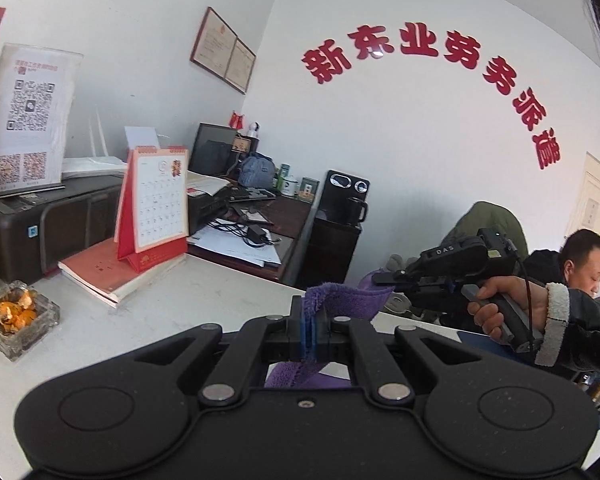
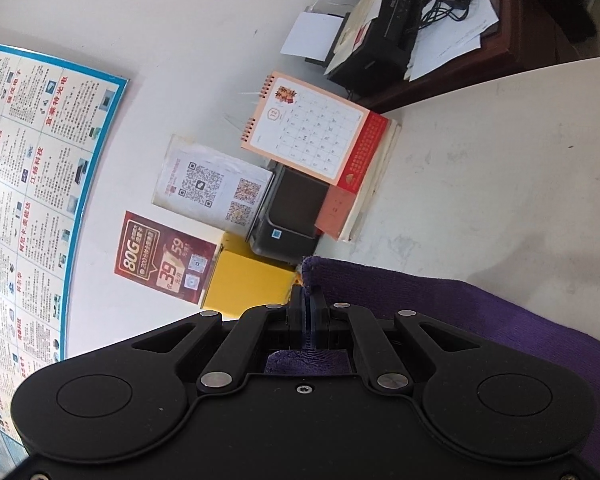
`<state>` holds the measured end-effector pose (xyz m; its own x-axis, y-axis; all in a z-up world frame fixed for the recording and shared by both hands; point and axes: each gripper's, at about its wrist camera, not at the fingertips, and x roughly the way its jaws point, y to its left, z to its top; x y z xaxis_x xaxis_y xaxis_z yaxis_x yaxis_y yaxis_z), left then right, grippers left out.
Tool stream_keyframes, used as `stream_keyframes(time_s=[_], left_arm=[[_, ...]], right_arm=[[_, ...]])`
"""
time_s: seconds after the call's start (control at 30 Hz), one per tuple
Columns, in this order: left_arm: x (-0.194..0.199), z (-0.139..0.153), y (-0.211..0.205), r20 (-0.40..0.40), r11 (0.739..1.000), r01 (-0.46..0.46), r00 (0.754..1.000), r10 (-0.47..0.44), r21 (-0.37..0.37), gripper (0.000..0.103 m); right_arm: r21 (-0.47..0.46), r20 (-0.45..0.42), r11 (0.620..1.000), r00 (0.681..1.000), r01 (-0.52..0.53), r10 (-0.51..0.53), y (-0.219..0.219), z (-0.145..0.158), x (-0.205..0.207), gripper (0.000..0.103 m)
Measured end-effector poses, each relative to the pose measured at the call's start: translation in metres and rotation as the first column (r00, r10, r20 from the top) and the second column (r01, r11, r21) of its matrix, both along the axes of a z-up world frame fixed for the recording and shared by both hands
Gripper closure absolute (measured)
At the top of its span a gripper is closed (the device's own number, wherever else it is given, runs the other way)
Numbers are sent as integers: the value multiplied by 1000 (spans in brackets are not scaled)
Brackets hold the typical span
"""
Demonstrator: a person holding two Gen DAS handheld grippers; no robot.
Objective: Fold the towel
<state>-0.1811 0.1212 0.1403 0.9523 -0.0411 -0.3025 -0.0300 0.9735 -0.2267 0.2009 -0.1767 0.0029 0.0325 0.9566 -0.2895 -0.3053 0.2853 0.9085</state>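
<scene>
A purple towel (image 1: pixel 344 300) hangs stretched between my two grippers above the white table (image 1: pixel 204 300). In the left wrist view my left gripper (image 1: pixel 310 312) is shut on one top edge of the towel, which pokes up past the blue pads. To the right, a hand (image 1: pixel 496 312) holds my right gripper (image 1: pixel 380 279), with its tips at the towel's other end. In the right wrist view, which is rolled sideways, my right gripper (image 2: pixel 309 300) is shut on a towel corner (image 2: pixel 310 268). The rest of the towel (image 2: pixel 480 312) runs off to the lower right over the table (image 2: pixel 500 160).
A desk calendar (image 1: pixel 156 208) stands on a red book (image 1: pixel 108 272) before a black printer (image 1: pixel 48 224). A glass ashtray (image 1: pixel 18 316) with orange peel sits at the left. A yellow box (image 2: pixel 248 280) is by the wall. A seated person (image 1: pixel 580 268) is beyond the table's right side.
</scene>
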Motion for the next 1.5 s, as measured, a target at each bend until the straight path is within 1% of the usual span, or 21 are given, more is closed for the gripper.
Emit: stream_keyframes(time_s=[0.1,0.17,0.23,0.27,0.3,0.37,0.43,0.47,0.57,0.63,0.77,0.9,1.03,1.13,1.23,1.27,1.33,1.37,1.43,1.47,1.5], left_arm=[[-1,-4,-24,-20,997,76,997,-76,-13,100],[-1,-9,-46,-47,988,151,987,-152,-25,100],[-6,-10,-55,-77,982,189,979,-190,-15,100],[-6,-16,-71,-117,971,238,964,-237,-3,100],[-8,-17,-74,-133,966,258,957,-256,-2,100],[-3,-34,-94,-183,948,316,931,-315,-22,100],[-1,-40,-96,-216,938,346,915,-342,-22,100],[4,-54,-106,-243,925,378,895,-374,-34,100],[15,-74,-112,-274,914,399,873,-404,-78,100],[22,-83,-119,-293,907,412,860,-418,-84,100],[25,-66,-118,-241,896,436,863,-444,-89,100],[26,-54,-115,-220,881,464,853,-473,-94,100],[32,-55,-109,-234,874,474,842,-486,-110,100],[33,-45,-100,-202,856,498,832,-516,-134,100],[35,-41,-91,-196,831,530,808,-555,-167,100],[37,-44,-90,-209,818,546,791,-575,-182,100],[39,-53,-95,-255,799,575,758,-601,-175,100],[41,-59,-96,-275,789,585,739,-615,-189,100],[40,-64,-97,-301,777,598,717,-628,-198,100],[38,-67,-103,-321,751,634,684,-655,-182,100],[38,-67,-103,-329,742,647,672,-664,-177,100]], right_arm=[[-25,-9,999,999,32,-32,-33,-8,-5,101],[-48,-13,998,999,46,-47,-52,-15,-9,101],[-81,-19,995,998,63,-64,-77,-26,-14,101],[-98,-22,993,997,69,-72,-86,-32,-17,101],[-116,-27,990,997,74,-77,-95,-39,-19,101],[-154,-42,985,995,82,-89,-115,-56,-23,101],[-195,-51,978,995,79,-91,-130,-75,-27,101],[-217,-59,973,994,75,-89,-138,-86,-30,101],[-250,-73,966,993,69,-90,-152,-108,-33,101],[-255,-77,964,993,69,-92,-158,-115,-33,101],[-224,-70,972,993,78,-96,-168,-110,-31,101],[-143,-39,985,994,99,-106,-180,-84,-35,101],[-156,-71,980,988,125,-137,-194,-93,-37,101],[-126,-81,982,985,140,-151,-200,-91,-39,101],[-87,-67,983,983,163,-169,-208,-79,-44,101],[-85,-64,982,983,168,-174,-211,-78,-45,101],[-115,-86,976,977,183,-194,-221,-87,-47,101],[-131,-102,973,974,190,-203,-226,-93,-48,101],[-165,-118,967,969,194,-215,-232,-103,-53,101],[-173,-120,965,969,196,-218,-234,-105,-55,101],[-169,-117,965,968,199,-221,-235,-104,-57,101]])
